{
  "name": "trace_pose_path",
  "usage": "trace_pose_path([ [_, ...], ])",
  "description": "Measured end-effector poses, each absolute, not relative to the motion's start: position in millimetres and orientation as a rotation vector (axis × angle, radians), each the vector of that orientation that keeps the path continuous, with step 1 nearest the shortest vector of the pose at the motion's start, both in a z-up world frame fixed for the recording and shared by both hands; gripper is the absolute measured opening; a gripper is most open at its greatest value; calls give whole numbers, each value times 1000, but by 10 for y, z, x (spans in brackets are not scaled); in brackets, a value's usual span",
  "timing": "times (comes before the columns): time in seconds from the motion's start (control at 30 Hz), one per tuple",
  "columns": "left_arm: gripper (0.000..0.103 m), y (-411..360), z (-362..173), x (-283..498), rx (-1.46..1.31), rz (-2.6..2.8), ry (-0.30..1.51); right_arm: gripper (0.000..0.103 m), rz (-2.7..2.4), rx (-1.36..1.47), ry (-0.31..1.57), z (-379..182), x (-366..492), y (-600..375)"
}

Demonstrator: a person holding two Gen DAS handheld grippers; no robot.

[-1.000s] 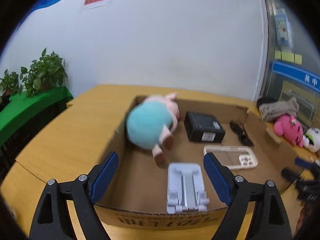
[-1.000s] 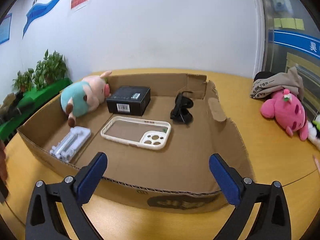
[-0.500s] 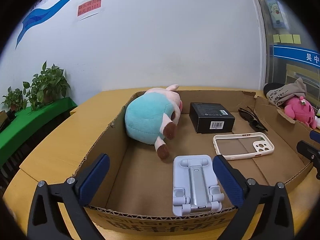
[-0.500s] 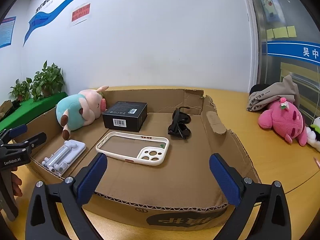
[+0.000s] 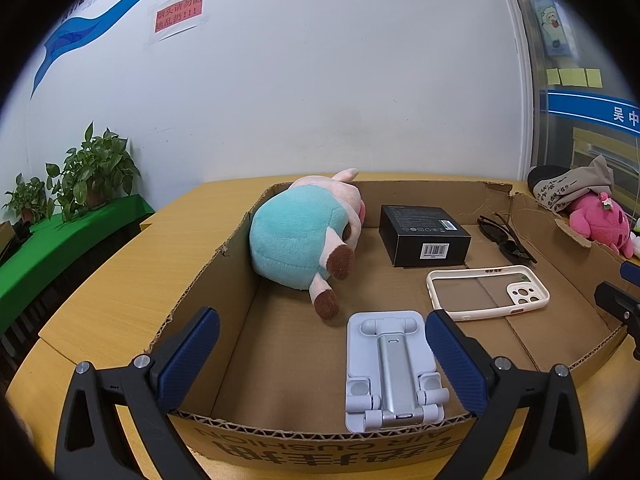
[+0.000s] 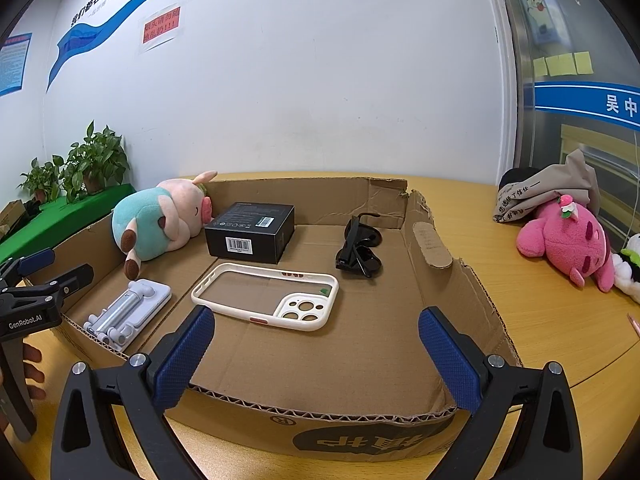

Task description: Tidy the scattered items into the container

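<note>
A shallow cardboard box (image 5: 280,446) (image 6: 360,436) lies on the wooden table. In it are a teal and pink plush pig (image 5: 304,232) (image 6: 156,224), a black box (image 5: 424,234) (image 6: 250,232), sunglasses (image 5: 506,238) (image 6: 358,250), a white phone case (image 5: 486,298) (image 6: 266,300) and a grey phone stand (image 5: 390,368) (image 6: 128,310). My left gripper (image 5: 322,364) is open and empty over the box's near left corner. My right gripper (image 6: 316,360) is open and empty at the box's near edge.
A pink plush (image 6: 568,242) (image 5: 600,222), a folded beige cloth (image 6: 548,192) and a white plush (image 6: 632,264) lie on the table to the right of the box. Potted plants (image 5: 80,172) stand on a green shelf at the left. A white wall is behind.
The plush pig has settled on its side in the box's far left corner. Both grippers have drawn back and tilted up a little, staying open.
</note>
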State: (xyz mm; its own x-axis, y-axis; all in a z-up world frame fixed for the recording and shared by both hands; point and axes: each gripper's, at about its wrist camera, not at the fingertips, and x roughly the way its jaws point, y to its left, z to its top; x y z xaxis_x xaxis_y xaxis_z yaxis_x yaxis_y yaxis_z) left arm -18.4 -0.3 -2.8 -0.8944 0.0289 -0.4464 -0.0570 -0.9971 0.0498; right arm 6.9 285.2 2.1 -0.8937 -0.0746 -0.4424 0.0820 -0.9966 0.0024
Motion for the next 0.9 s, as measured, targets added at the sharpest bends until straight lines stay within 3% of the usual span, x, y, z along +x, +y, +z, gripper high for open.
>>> trace_pose_path([
  [0.9,102,-3,-27,-181,-710,3014,95,103,-2970,702,21,17,35,2869],
])
